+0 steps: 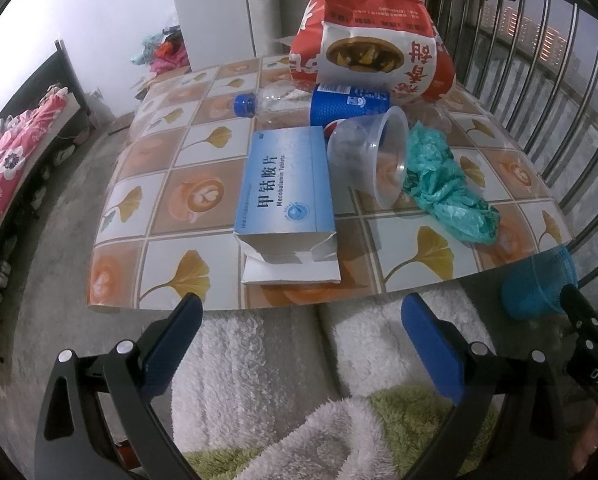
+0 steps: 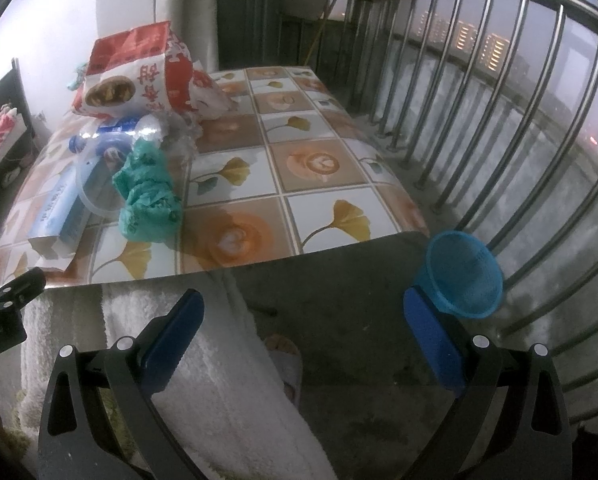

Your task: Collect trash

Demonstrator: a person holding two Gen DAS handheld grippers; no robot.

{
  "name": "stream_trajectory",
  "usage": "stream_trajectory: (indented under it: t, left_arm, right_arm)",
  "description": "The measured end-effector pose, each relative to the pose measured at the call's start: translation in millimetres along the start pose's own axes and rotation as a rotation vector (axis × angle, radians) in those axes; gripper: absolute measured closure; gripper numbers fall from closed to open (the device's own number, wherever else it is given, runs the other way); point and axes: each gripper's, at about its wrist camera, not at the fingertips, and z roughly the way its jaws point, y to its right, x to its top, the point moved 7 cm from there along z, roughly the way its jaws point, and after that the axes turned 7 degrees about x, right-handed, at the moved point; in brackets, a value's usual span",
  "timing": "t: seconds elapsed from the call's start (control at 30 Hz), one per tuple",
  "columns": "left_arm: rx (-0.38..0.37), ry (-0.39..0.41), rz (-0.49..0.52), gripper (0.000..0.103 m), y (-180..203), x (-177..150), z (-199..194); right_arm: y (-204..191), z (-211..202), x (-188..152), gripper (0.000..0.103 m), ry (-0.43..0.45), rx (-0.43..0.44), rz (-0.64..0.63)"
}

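**Six pieces of trash on the surface, both tools empty**

Six items lie bunched toward the far left of your tiled surface (image 1: pixel 187 208): one red snack bag (image 1: pixel 373 40) at the back, one clear bottle with a blue cap (image 1: pixel 267 105) lying on its side, one blue can (image 1: pixel 349 109) beside it, one clear plastic cup (image 1: pixel 369 152) tipped over, one crumpled green plastic bag (image 1: pixel 443 184) touching the cup's mouth, and one light blue medicine box (image 1: pixel 285 192) nearest you with its end flap open.

One blue mesh bin (image 2: pixel 461 276) stands on the floor past the near right corner of the surface, close to the railing (image 2: pixel 499 92).

Your left hand-held gripper (image 1: pixel 301 340) hovers before the near edge, jaws spread wide, holding nothing. Your right hand-held gripper (image 2: pixel 303 336) is likewise wide open and empty, its right finger just in front of the bin.
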Motion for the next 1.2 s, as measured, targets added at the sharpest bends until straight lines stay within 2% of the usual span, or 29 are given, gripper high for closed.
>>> stream_trajectory:
  t: [1.2]
  left_arm:
    - [-0.014,0.016,0.026,0.006,5.9,-1.5,-2.3]
  right_arm:
    - [0.4,3.3,-6.3,0.008,0.001,-0.001,0.000]
